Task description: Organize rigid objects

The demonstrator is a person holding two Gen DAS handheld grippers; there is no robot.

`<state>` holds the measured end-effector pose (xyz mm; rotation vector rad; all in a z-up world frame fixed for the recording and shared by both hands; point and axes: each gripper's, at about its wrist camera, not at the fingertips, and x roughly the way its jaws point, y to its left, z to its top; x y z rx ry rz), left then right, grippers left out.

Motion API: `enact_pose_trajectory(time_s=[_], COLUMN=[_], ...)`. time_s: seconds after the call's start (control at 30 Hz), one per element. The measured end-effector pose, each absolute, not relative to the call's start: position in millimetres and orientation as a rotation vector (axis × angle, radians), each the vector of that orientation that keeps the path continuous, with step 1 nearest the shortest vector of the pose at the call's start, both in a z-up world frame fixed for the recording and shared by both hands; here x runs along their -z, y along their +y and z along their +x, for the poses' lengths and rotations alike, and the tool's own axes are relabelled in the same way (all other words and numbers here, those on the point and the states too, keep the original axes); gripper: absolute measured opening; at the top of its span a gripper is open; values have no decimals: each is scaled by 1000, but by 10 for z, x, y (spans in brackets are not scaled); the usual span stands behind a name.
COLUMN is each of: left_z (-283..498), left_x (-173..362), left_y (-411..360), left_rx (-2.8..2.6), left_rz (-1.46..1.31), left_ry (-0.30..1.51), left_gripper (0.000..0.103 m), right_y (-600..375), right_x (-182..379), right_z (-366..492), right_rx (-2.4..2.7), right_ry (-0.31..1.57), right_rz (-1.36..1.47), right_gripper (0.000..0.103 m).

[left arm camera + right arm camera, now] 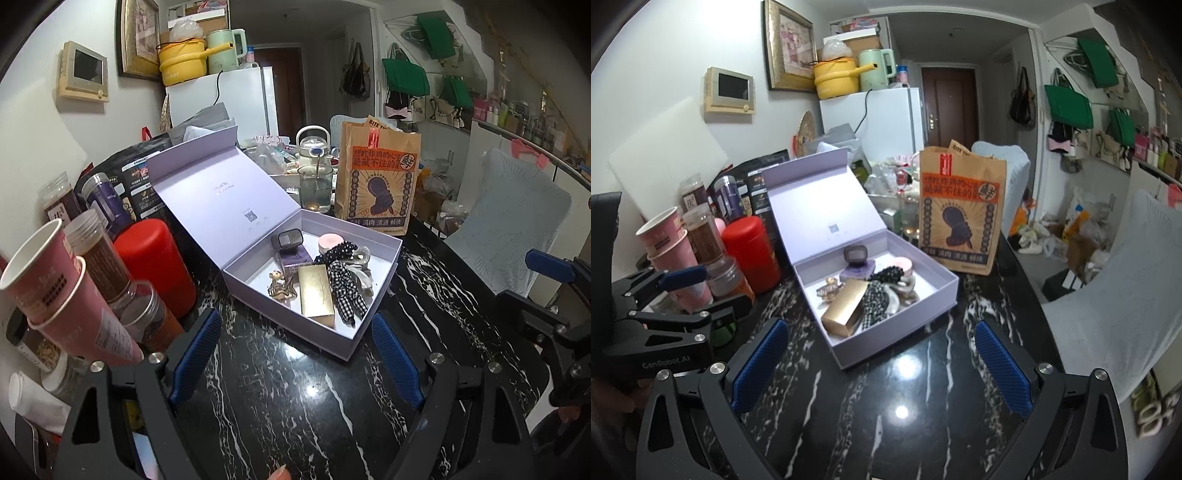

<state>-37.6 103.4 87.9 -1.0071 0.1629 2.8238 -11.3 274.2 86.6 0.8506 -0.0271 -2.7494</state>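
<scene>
On the black marble counter (288,387) stands a lilac box (384,243) with its lid folded back. Inside it lie a gold rectangular case (316,295), a purple perfume bottle (293,254) with a dark cap, a round pink compact (330,242), a small gold hair clip (280,286), a checked fabric scrunchie (343,288) and a pale claw clip (360,258).

The left gripper (295,358) is wide open and holds nothing; it hovers just in front of the box. The right gripper (882,363) is also wide open and empty, near the front corner of the box.

The gold case looks stiff and light, but its smooth surface is probably slippery, so I would take it across its two long sides. The perfume bottle is likely heavier and fragile; its flat body sides seem safer than the cap. The scrunchie is soft and lies partly against the case, so it may drag along.
</scene>
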Motion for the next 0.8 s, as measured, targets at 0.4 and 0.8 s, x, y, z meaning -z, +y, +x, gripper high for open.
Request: enact_pose_trajectory(time_s=[0.4, 0.8], left_z=[-323, -338], left_x=[-720, -700], left_y=[953, 904], left_rx=[-2815, -2817], left_rz=[-1070, -1079], left_ry=[143, 128], left_gripper=[84, 84], right_y=[2603, 2558], right_x=[-749, -732], right_z=[-40, -52], right_rx=[2738, 2731], right_ry=[15, 26], right_rz=[898, 908], right_gripper=[103, 103])
